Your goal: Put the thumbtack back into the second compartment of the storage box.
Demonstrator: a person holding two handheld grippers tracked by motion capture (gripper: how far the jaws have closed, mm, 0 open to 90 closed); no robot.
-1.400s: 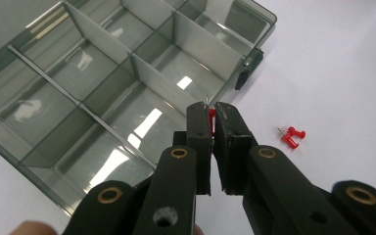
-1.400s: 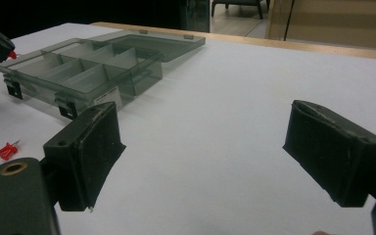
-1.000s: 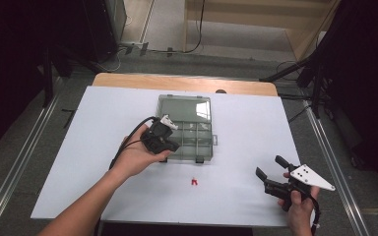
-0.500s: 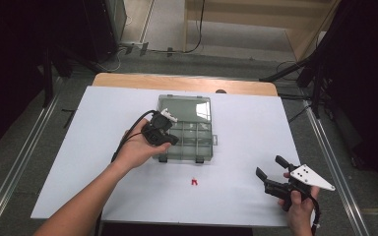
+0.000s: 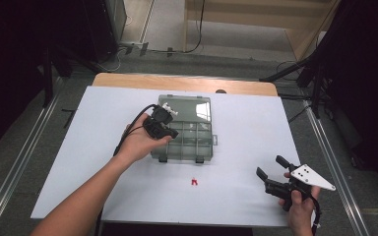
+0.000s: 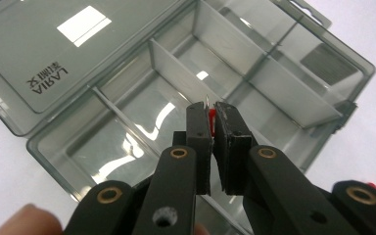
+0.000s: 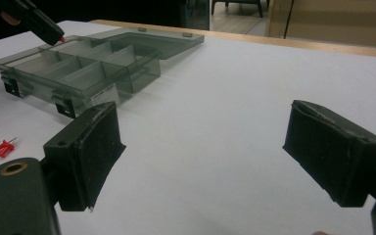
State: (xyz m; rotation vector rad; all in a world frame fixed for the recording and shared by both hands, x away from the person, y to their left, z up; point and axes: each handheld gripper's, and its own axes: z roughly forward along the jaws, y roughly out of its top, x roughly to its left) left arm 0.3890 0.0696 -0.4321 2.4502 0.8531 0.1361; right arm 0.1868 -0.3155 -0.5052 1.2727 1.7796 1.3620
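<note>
The left gripper (image 6: 209, 113) is pinched narrow on a red pushpin (image 6: 209, 114), whose head sits between the pad tips with its metal point sticking up and out past them, so the pin's long axis runs along the jaws. In the left gripper view the pin hangs directly above the open box (image 6: 293, 85), over a compartment in the middle of the tray, with grey dividers on either side and the flat lid (image 6: 44, 54) folded back beyond. The high view shows the same: the left gripper (image 5: 160, 125) hovers over the left part of the box (image 5: 197, 142), the hand's heel off its left edge. What the coming move seems to turn on is that the compartment lies straight below the pin, so letting go should drop it in, provided the tip is not over a divider; the gap between pin and tray floor cannot be judged. A second pushpin (image 5: 194, 181) lies loose on the white surface (image 5: 256, 128) just in front of the box, its point toward the box in the right gripper view (image 7: 3, 146). The right gripper (image 5: 270, 173) stands wide and empty, near the surface's front right corner. Of the two it lies nearer that loose pin, though well apart from it, off to its left.
</note>
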